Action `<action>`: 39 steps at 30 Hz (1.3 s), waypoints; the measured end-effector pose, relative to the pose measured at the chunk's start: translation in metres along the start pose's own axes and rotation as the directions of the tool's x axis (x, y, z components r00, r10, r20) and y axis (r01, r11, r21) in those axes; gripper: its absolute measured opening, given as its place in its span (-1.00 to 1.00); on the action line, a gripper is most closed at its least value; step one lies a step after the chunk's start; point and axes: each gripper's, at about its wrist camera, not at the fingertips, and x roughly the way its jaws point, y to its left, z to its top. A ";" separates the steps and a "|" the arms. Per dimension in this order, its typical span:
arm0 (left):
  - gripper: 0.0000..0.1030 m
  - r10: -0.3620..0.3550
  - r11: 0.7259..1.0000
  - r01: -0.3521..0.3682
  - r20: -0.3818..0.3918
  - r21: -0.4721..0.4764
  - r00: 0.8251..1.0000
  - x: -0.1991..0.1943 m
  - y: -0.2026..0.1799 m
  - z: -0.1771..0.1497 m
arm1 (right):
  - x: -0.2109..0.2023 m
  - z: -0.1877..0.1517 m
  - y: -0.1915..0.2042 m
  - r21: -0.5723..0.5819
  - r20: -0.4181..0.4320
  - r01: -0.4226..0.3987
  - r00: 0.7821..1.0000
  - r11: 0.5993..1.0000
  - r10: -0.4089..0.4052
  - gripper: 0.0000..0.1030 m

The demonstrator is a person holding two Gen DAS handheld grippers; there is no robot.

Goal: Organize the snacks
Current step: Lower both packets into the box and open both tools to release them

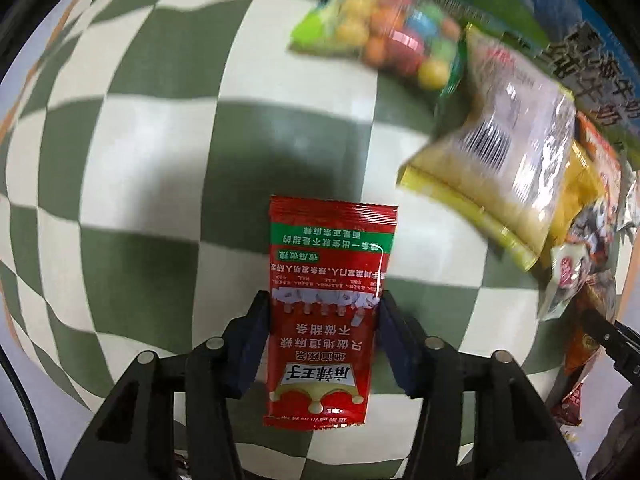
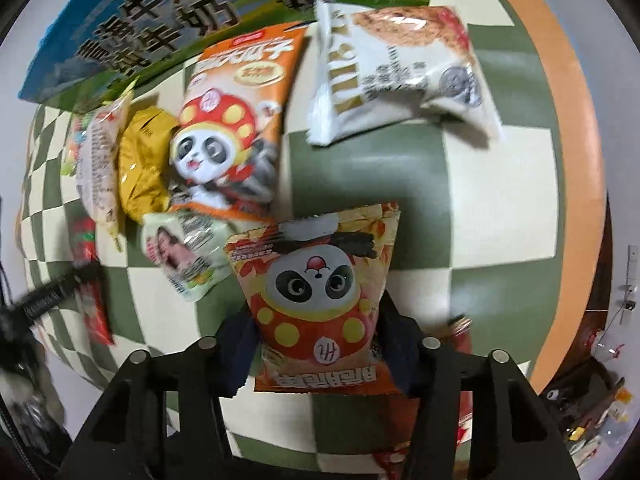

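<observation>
My left gripper [image 1: 324, 312] is shut on a red spicy-strip packet [image 1: 328, 304] and holds it above the green and cream checkered cloth [image 1: 160, 160]. My right gripper [image 2: 316, 320] is shut on an orange panda snack bag [image 2: 320, 292] above the same cloth. A pile of snacks lies ahead: a candy-ball bag [image 1: 384, 32], a yellow clear-window pack [image 1: 500, 168], a bigger orange panda bag [image 2: 236, 120], a white cracker bag [image 2: 396, 68], a mustard pouch [image 2: 144, 160] and a small pale green pack [image 2: 184, 252].
A blue and green milk carton box [image 2: 160, 28] lies flat at the far edge of the cloth. The table's orange rim [image 2: 576, 160] runs down the right. The left gripper with its red packet [image 2: 92, 300] shows at the left of the right wrist view.
</observation>
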 end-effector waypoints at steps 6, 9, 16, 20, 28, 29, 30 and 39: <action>-0.07 0.026 1.000 -0.026 0.037 0.009 0.999 0.004 -0.010 -0.010 | 0.016 -0.010 0.014 0.009 -0.028 0.005 1.000 1.000 -0.005 0.11; -0.12 0.018 1.000 -0.018 0.051 0.012 0.999 -0.006 -0.014 -0.016 | 0.007 -0.009 0.007 0.016 -0.001 -0.005 1.000 1.000 0.005 -0.02; -0.12 -0.079 0.997 0.081 0.126 -0.008 0.989 -0.061 -0.023 -0.022 | -0.059 -0.009 -0.028 0.046 0.071 -0.132 0.989 0.990 0.128 -0.05; -0.12 -0.166 0.986 0.166 0.200 0.018 0.966 -0.113 -0.042 -0.020 | -0.108 -0.006 -0.021 0.023 0.136 -0.220 0.967 0.975 0.215 -0.05; -0.12 -0.338 0.940 0.308 0.264 0.148 0.903 -0.218 -0.091 0.069 | -0.209 0.048 0.008 -0.079 0.303 -0.303 0.900 0.950 0.312 -0.05; -0.12 -0.337 0.939 0.303 0.271 0.161 0.902 -0.226 -0.094 0.078 | -0.216 0.057 0.010 -0.084 0.322 -0.300 0.894 0.950 0.311 -0.05; -0.12 -0.328 0.941 0.289 0.276 0.175 0.903 -0.231 -0.102 0.089 | -0.224 0.069 0.012 -0.091 0.339 -0.301 0.887 0.949 0.313 -0.05; -0.12 -0.251 0.961 0.216 0.215 0.172 0.944 -0.216 -0.131 0.188 | -0.223 0.156 0.030 -0.072 0.364 -0.217 0.903 0.974 0.228 -0.05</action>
